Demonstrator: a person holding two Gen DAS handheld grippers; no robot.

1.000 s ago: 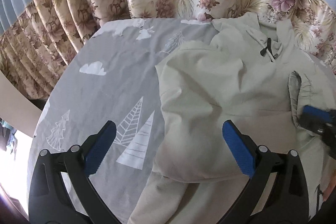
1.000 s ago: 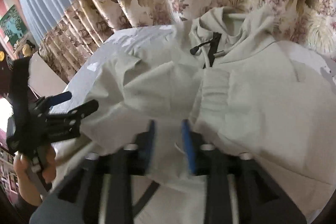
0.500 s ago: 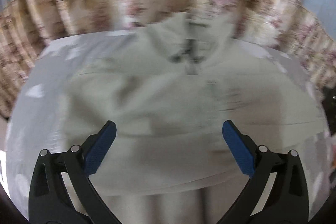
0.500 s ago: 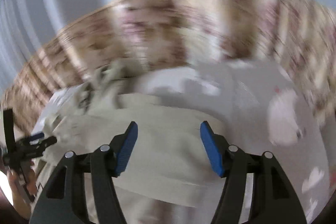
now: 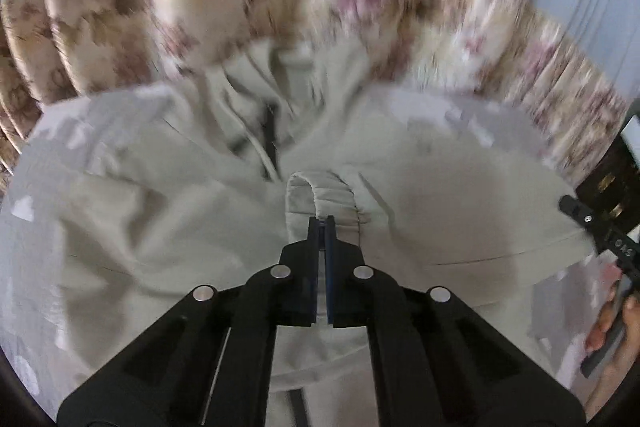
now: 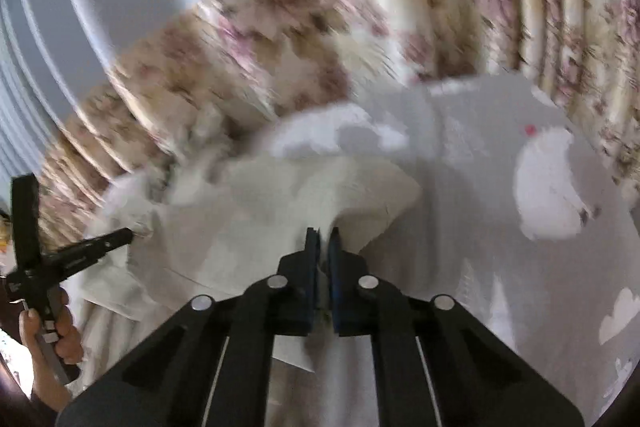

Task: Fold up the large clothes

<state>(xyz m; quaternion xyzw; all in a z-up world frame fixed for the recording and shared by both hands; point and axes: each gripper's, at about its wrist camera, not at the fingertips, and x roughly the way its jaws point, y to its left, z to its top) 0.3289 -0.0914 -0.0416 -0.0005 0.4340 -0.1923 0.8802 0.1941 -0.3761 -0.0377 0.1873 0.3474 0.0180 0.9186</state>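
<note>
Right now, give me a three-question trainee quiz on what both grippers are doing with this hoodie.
1. True or false: the left gripper is shut on the elastic sleeve cuff.
2. The right gripper pinches: A) the floral curtain B) a fold of the hoodie C) the bedsheet.
3. Fill in: the hoodie lies on a grey ____ printed with white shapes.

Key: 1 true; 2 B; 3 bedsheet.
</note>
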